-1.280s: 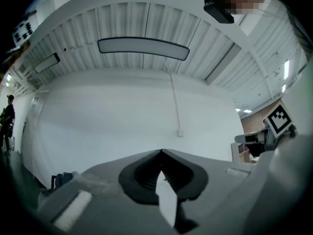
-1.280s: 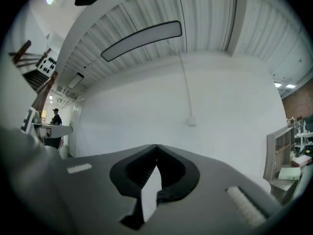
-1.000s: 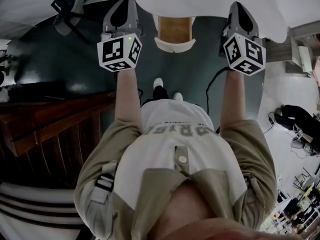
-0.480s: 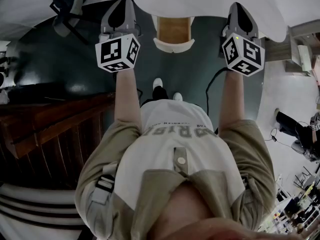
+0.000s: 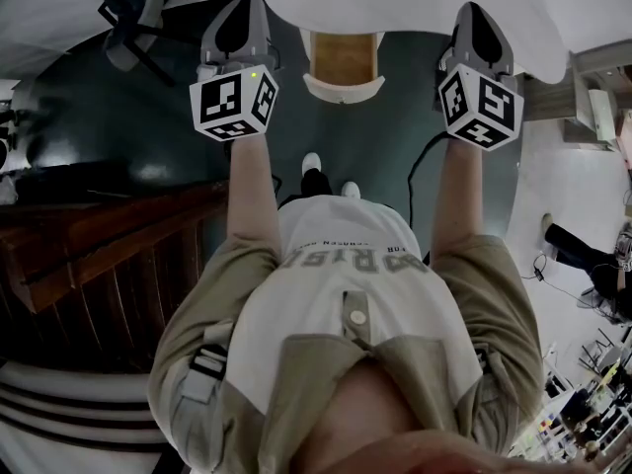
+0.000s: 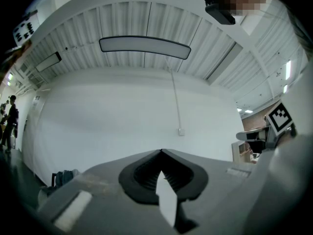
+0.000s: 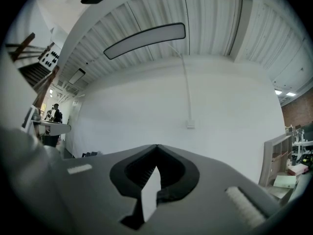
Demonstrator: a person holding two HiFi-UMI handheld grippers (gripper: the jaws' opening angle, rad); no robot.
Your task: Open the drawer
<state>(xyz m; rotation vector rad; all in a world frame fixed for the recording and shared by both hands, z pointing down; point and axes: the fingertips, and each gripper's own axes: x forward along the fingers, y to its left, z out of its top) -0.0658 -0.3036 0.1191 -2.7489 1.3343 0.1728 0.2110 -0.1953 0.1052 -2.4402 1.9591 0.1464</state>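
I have both tools closed on nothing: the left tool [image 5: 241,13] and the right tool [image 5: 474,20] are held out side by side. The wooden drawer [image 5: 343,65] with its white front lies between them, touching neither.

The drawer [image 5: 344,62] was tan with a white rim. The left tool [image 5: 244,13] to its left and the right tool [image 5: 474,18] to its right were grey, with black-and-white square markers. The floor [image 5: 385,146] below the drawer was dark teal.
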